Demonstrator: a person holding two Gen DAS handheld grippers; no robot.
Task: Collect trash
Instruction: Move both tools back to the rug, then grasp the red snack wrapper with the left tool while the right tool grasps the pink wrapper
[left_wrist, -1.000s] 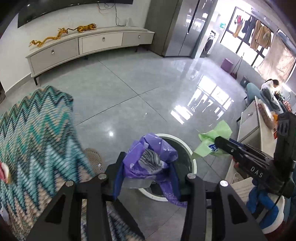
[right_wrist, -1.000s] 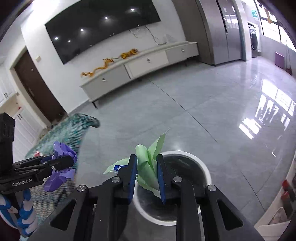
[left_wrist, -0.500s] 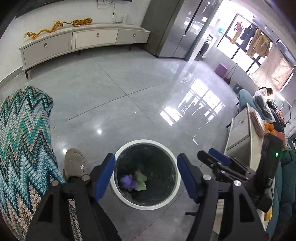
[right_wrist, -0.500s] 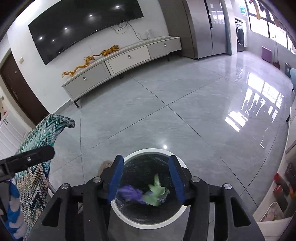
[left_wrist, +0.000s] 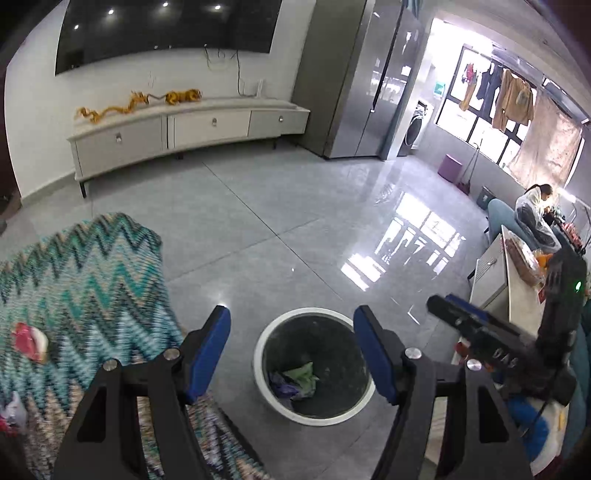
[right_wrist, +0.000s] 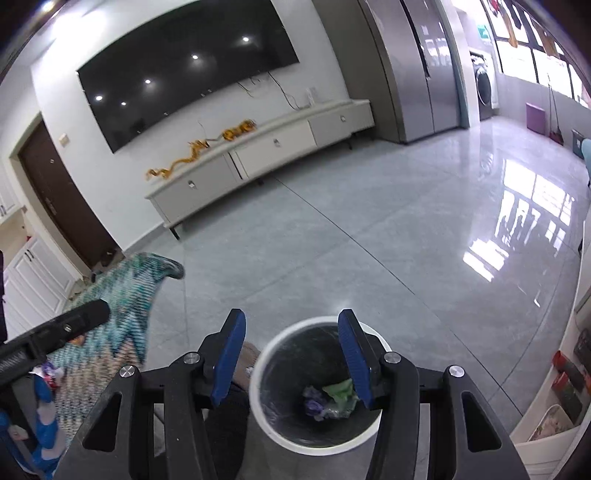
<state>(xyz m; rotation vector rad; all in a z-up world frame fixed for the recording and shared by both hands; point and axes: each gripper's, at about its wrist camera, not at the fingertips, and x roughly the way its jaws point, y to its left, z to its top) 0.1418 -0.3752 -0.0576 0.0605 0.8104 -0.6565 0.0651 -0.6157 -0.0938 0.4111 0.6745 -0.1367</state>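
Jaws on both units stand wide apart and hold nothing: the left gripper (left_wrist: 291, 354) and the right gripper (right_wrist: 291, 358) each hover above the floor with blue pads spread either side of the bin below. The grey tiled floor (left_wrist: 258, 229) is glossy, with window glare on it. A zigzag-patterned blanket (left_wrist: 81, 280) covers a raised surface on the left side; what lies under it cannot be told. The waste bin (left_wrist: 258, 354), round with a white rim and a dark liner, stands on the floor just beside the blanket's edge. At the bottom of the bin lie a crumpled green wrapper (left_wrist: 303, 374) and a crumpled purple wrapper (left_wrist: 282, 387), touching one another. On the blanket lies a small red-and-pale scrap (left_wrist: 29, 341), blurred; it appears to be remaining trash, though its exact kind cannot be told. Further scraps show at the lower left edge of the blanket, too indistinct to identify. Assessment: the items in the bin are deposited; collection is partly complete. The remaining scrap is judged light, soft and easily crushed, likely thin film that may slip. Recommend pinching it across its bunched middle, not at a loose edge, with care that the blanket fabric is not caught beneath.
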